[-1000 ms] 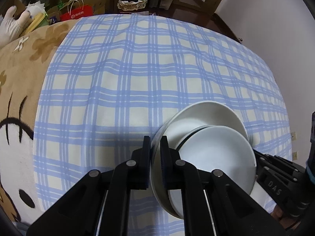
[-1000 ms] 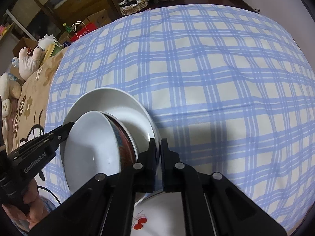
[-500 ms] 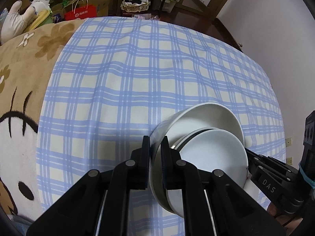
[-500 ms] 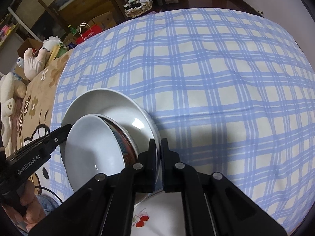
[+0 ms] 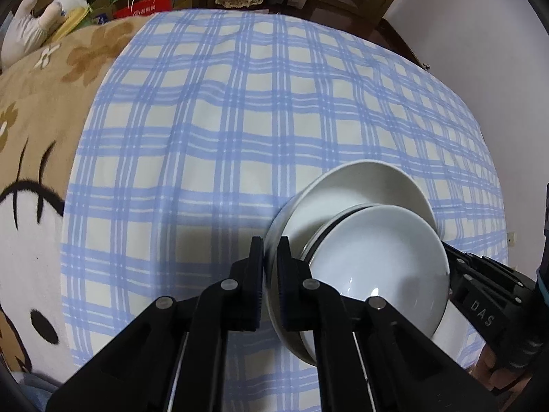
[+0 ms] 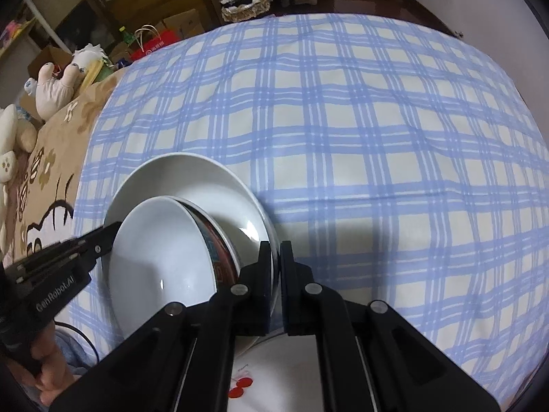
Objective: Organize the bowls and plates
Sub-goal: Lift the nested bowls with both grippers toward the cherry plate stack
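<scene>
A large white plate [image 5: 360, 189] [image 6: 206, 185] is held tilted above the blue plaid cloth [image 5: 240, 120], with a smaller white bowl [image 5: 374, 250] [image 6: 161, 250] resting in it. The bowl has a dark red patterned outside [image 6: 219, 257]. My left gripper [image 5: 270, 250] is shut on the plate's left rim. My right gripper [image 6: 275, 254] is shut on the plate's right rim. Each gripper shows in the other's view, the right one [image 5: 480, 295] and the left one [image 6: 61, 261].
A white plate with a red cherry print [image 6: 274, 377] lies below near the front edge. A brown cartoon blanket [image 5: 34, 137] lies to the left. Stuffed toys [image 6: 58, 82], a red bag [image 5: 144, 5] and wooden furniture stand beyond the bed.
The plate with the bowl has risen and moved slightly forward over the cloth. Both grippers keep their hold on the rim.
</scene>
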`<move>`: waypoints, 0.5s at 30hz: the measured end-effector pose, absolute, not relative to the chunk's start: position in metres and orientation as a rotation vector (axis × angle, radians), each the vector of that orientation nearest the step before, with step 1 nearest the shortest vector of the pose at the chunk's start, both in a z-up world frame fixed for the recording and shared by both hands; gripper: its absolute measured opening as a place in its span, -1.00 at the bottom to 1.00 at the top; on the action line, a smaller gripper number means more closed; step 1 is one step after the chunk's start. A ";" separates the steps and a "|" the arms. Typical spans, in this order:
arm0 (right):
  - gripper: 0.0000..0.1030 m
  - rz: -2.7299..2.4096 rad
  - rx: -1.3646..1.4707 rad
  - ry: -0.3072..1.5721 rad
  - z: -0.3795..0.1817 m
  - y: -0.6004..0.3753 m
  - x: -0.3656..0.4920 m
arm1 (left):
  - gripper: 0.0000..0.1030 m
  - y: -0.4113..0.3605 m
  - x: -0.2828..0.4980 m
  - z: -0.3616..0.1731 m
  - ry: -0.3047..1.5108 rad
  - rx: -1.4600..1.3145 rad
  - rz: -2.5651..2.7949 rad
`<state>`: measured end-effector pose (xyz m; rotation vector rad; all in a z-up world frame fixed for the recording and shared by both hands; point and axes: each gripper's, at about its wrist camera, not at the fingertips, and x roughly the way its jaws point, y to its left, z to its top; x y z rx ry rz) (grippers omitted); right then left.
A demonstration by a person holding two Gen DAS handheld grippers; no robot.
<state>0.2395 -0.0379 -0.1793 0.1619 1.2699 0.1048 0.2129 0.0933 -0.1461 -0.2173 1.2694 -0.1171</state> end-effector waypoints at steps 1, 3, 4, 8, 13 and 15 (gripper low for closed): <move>-0.87 0.099 0.183 1.283 -0.180 -0.040 0.240 | -0.88 0.095 0.213 -0.148 1.277 -0.226 -0.122; -0.87 0.103 0.182 1.292 -0.180 -0.040 0.238 | -0.88 0.098 0.213 -0.150 1.280 -0.248 -0.128; -0.87 0.102 0.180 1.296 -0.181 -0.040 0.237 | -0.88 0.097 0.213 -0.150 1.281 -0.249 -0.130; -0.83 0.110 0.234 1.331 -0.186 -0.046 0.236 | -0.88 0.095 0.213 -0.150 1.289 -0.240 -0.126; -0.82 0.122 0.276 1.338 -0.192 -0.050 0.236 | -0.87 0.097 0.211 -0.152 1.284 -0.264 -0.138; -0.82 0.137 0.243 1.323 -0.190 -0.047 0.233 | -0.87 0.098 0.208 -0.152 1.268 -0.271 -0.131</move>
